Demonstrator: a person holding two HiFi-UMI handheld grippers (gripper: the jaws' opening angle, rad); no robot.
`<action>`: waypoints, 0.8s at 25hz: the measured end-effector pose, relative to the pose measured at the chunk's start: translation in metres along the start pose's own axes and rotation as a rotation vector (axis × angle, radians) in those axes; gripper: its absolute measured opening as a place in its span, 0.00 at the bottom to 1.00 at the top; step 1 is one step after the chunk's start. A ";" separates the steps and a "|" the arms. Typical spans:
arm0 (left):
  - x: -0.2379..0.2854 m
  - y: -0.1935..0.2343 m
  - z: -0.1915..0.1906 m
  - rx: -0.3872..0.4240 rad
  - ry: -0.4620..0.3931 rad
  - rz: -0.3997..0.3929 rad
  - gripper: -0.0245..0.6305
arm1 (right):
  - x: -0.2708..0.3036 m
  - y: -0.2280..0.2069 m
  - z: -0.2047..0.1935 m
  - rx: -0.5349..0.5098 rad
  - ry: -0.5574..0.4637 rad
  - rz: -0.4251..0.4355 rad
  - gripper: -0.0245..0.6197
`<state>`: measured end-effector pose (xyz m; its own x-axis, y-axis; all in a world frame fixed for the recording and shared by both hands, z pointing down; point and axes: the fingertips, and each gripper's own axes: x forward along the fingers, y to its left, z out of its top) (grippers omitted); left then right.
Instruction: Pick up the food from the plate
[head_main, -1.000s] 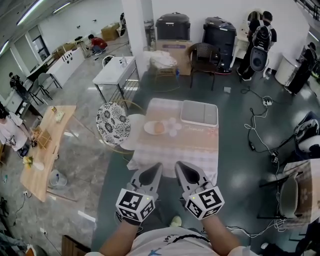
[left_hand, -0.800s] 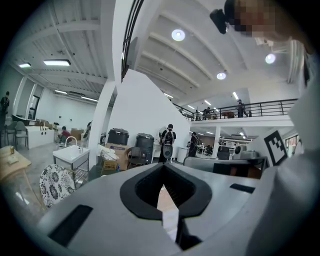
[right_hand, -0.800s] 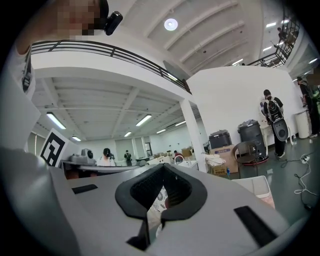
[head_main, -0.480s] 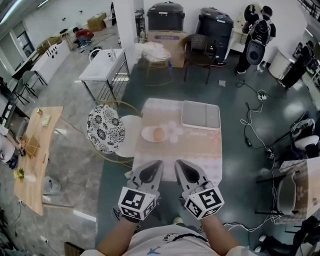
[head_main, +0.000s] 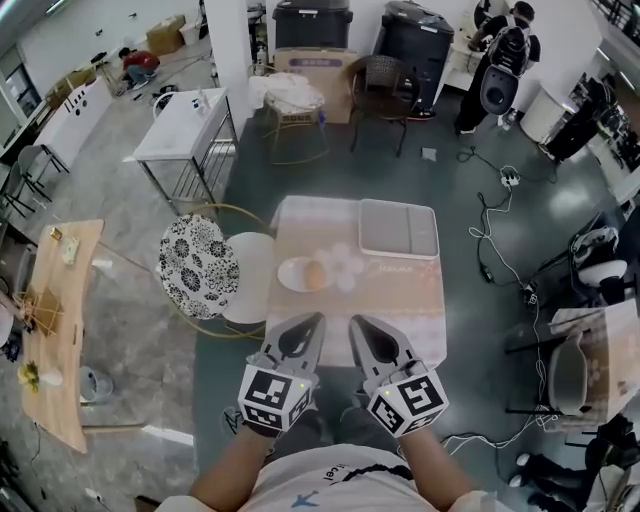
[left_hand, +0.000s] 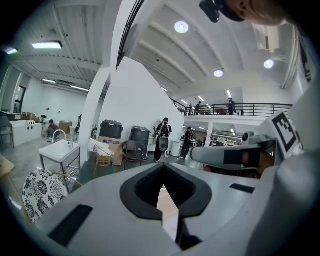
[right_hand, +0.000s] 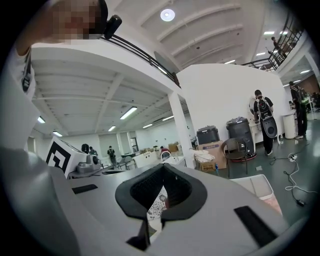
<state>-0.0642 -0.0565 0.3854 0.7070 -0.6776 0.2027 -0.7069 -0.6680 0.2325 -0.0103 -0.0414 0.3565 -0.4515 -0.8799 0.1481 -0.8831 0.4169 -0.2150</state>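
A round tan piece of food (head_main: 314, 274) lies on a white plate (head_main: 293, 276) at the left side of a small table with a pale pink cloth (head_main: 390, 305). My left gripper (head_main: 312, 322) and right gripper (head_main: 357, 325) hang side by side above the table's near edge, well short of the plate. Both are shut with nothing between their jaws. In the left gripper view the gripper (left_hand: 162, 186) shows closed jaws with a slice of tablecloth behind. The right gripper (right_hand: 161, 187) also looks closed and empty.
A grey rectangular tray (head_main: 398, 228) sits at the table's far right. A chair with a black-and-white patterned cushion (head_main: 198, 265) stands left of the table. Cables (head_main: 497, 250) trail on the floor to the right. People (head_main: 498, 65), bins and tables stand further back.
The view has shifted forward, so the table and plate sit nearer to me than before. Both grippers keep their pose, shut and empty.
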 end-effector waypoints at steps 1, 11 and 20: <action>0.002 0.003 -0.001 0.000 0.003 -0.002 0.05 | 0.002 -0.002 -0.001 0.003 0.000 -0.004 0.06; 0.057 0.023 -0.018 0.038 0.060 0.032 0.05 | 0.040 -0.047 -0.008 0.064 0.015 0.014 0.06; 0.118 0.071 -0.036 0.020 0.077 0.134 0.05 | 0.103 -0.099 -0.024 0.072 0.074 0.081 0.06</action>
<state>-0.0296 -0.1729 0.4596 0.6055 -0.7357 0.3036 -0.7946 -0.5799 0.1797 0.0273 -0.1672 0.4164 -0.5315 -0.8236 0.1979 -0.8331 0.4660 -0.2979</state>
